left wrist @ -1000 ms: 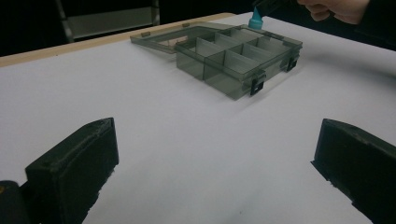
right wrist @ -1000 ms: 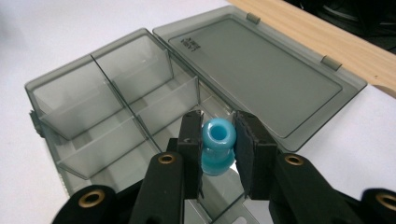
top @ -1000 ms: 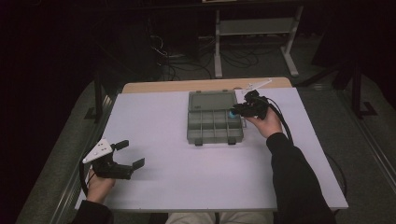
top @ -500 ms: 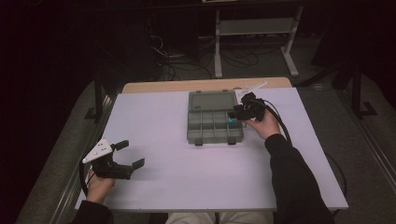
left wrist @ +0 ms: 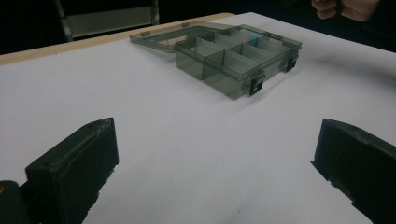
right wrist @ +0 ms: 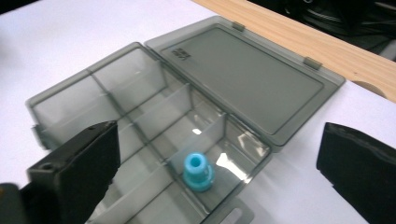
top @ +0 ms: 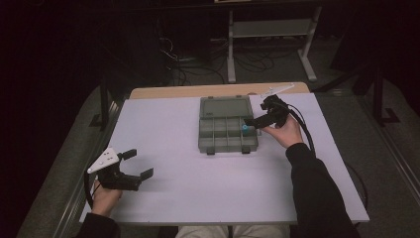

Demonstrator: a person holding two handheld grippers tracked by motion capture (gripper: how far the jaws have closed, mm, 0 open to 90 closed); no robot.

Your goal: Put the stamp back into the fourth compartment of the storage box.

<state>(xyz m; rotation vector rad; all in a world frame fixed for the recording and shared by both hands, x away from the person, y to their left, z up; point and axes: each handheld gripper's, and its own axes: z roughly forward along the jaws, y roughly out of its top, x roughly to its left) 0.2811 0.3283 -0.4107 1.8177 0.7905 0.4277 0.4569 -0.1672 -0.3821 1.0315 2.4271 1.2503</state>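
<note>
Item: smoky grey compartment box [top: 228, 133], lying open near the middle of the white tabletop [top: 188, 188], its lid [top: 225, 107] folded flat on the far side. Dividers split the tray into small cells; two dark latches hang off its near edge.

Contents: one small blue plastic piece [right wrist: 198, 171], standing upright in a cell at the right end of the box, on the row next to the lid hinge. The other cells look bare, though the tinted walls make that hard to confirm.

Right gripper [top: 253, 124]: held at the right end of the box, jaws spread wide, holding nothing; in the right gripper view one jaw hangs over the box's cells, the other outside its right wall, with the blue piece between them.

Left gripper [top: 139, 163]: well to the left of the box, near the tabletop's front left corner, jaws spread, nothing between them.

Surroundings: a bare wooden strip [top: 198, 91] beyond the lid; a metal frame stand [top: 270, 29] and tangled cables [top: 193, 64] on the dark floor behind.
</note>
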